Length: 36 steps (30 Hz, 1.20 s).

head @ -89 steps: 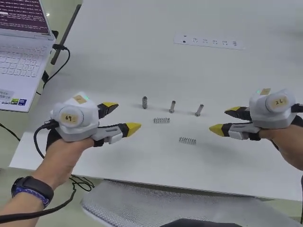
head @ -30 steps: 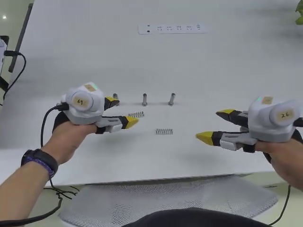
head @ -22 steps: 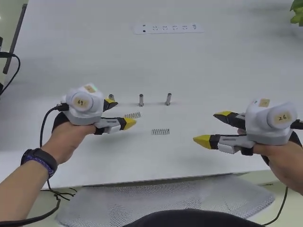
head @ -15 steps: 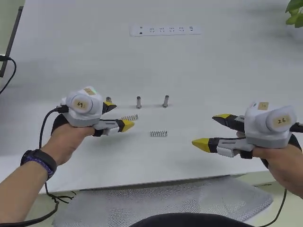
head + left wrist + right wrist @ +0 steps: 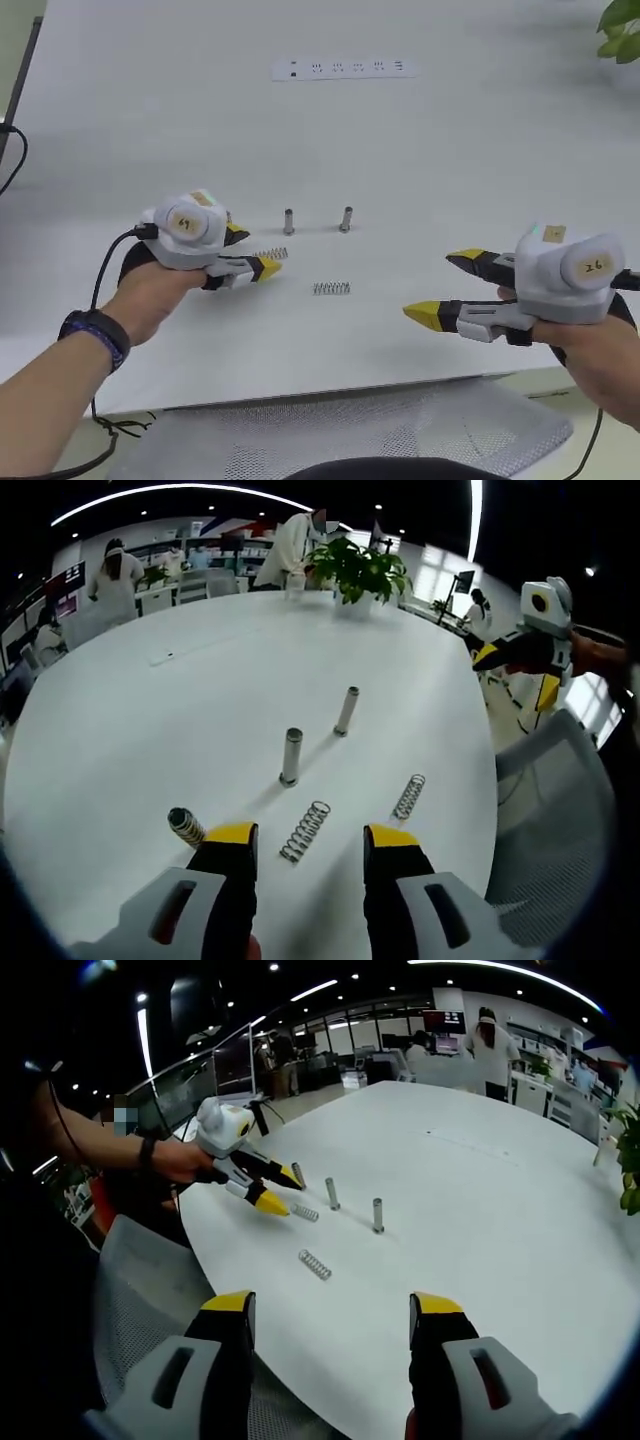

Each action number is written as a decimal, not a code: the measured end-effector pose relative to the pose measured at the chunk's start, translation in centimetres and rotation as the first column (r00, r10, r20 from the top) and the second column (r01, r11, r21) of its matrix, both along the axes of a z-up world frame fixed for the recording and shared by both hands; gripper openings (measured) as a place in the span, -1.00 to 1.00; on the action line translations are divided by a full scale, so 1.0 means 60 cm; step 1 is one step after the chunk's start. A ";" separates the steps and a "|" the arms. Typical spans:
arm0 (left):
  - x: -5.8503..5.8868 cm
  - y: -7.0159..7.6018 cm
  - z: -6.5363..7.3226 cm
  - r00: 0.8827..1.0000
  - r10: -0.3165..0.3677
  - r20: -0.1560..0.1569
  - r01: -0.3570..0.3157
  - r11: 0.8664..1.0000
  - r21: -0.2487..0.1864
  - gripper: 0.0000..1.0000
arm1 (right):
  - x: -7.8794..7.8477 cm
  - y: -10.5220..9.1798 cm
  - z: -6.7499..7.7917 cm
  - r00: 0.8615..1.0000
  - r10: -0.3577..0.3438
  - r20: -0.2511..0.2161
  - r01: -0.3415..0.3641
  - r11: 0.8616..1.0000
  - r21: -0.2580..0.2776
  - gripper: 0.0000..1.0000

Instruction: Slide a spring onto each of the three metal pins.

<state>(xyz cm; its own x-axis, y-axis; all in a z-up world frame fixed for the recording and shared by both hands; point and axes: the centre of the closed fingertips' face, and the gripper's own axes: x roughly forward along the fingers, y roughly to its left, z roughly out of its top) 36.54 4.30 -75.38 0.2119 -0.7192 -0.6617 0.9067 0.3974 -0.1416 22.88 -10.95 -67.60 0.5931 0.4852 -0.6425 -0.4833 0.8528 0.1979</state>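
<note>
Left gripper (image 5: 311, 835) jaws apart, a spring (image 5: 305, 831) at 12 o'clock between its tips; right gripper (image 5: 332, 1304) spread too — second spring (image 5: 315, 1265) ahead; leftmost pin (image 5: 185, 825) seemingly sleeved.

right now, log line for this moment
left hand-held gripper: open, at loose spring | right hand-held gripper: open | sprung pin: one | bare pins: two

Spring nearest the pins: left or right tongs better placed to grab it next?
Left. The left tongs are open, with the spring lying just ahead between their tips, close to a bare pin. The right tongs, also open, hover well off to the side, away from it.
</note>
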 end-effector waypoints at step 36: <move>0.001 0.006 -0.049 1.000 0.001 0.008 -0.002 0.992 0.125 -0.94 | -0.010 0.004 0.006 1.000 -0.003 -0.003 0.003 1.000 0.011 0.22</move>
<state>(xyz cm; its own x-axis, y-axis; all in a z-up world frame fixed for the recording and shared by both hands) 36.61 4.68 -78.32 0.2187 -0.6308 -0.7445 0.9068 0.4131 -0.0836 22.30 -10.73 -67.25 0.5925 0.4908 -0.6388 -0.4801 0.8519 0.2092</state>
